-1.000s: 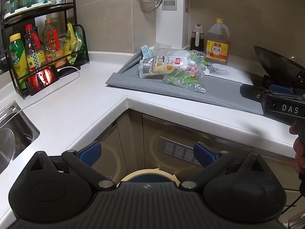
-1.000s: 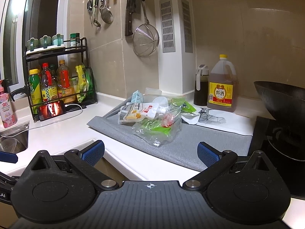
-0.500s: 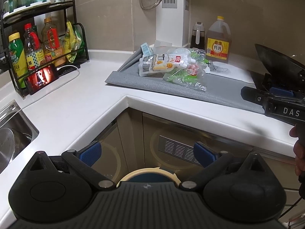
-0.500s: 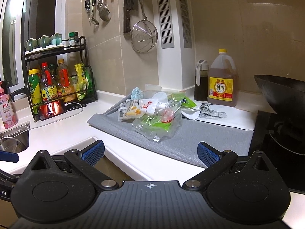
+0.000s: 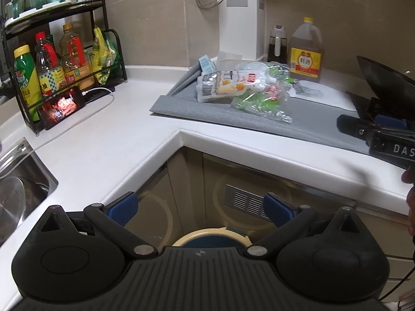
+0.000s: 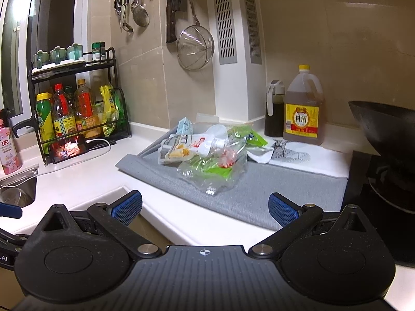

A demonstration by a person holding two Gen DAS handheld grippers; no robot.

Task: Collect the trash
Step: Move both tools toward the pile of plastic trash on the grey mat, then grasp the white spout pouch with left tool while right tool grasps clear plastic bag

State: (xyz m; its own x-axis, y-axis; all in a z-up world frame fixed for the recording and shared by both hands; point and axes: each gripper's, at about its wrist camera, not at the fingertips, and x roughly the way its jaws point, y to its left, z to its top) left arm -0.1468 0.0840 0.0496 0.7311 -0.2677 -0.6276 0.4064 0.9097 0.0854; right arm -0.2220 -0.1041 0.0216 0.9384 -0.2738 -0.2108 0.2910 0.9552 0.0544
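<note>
both the left gripper [image 5: 199, 208] and right gripper [image 6: 205, 206] gape wide, holding nothing.

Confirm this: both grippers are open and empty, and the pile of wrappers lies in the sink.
Not the sink. The right wrist view shows the pile of wrappers on the grey mat. Both the left gripper and right gripper are open and empty.

Dim warm indoor light, sharp focus, strong fisheye bending at edges, bright window [image 6: 15, 7] glare.

Left gripper [image 5: 200, 208] — black ribbed body, blue pads; right gripper [image 6: 205, 206] alike, silver pivot screws
</note>
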